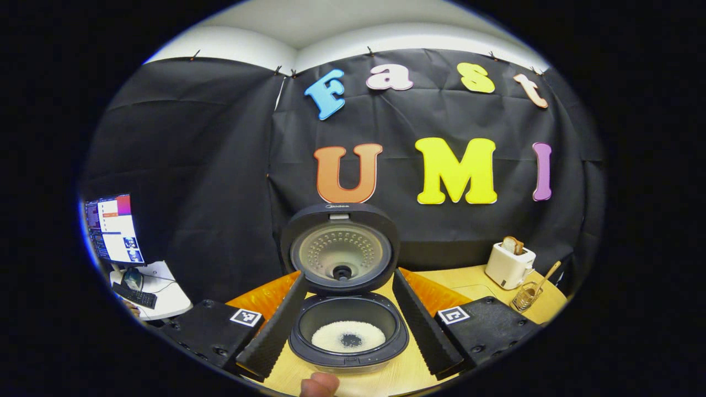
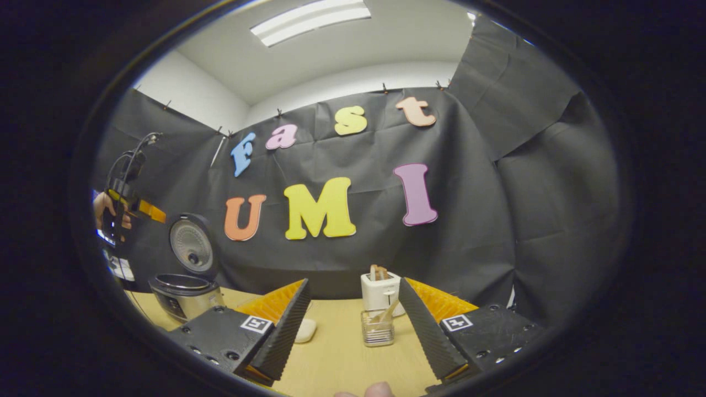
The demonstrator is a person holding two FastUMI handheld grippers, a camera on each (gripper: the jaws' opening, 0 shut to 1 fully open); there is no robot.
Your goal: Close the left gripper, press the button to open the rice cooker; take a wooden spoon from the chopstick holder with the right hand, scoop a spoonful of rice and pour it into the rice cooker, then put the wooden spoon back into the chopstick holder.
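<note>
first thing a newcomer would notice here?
The rice cooker, dead centre in the left gripper view: lid up, white rice with a dark spot in the pot, framed by the open left gripper. In the right gripper view, the open right gripper points at the clear chopstick holder with the wooden spoon in it, toaster just behind.
</note>
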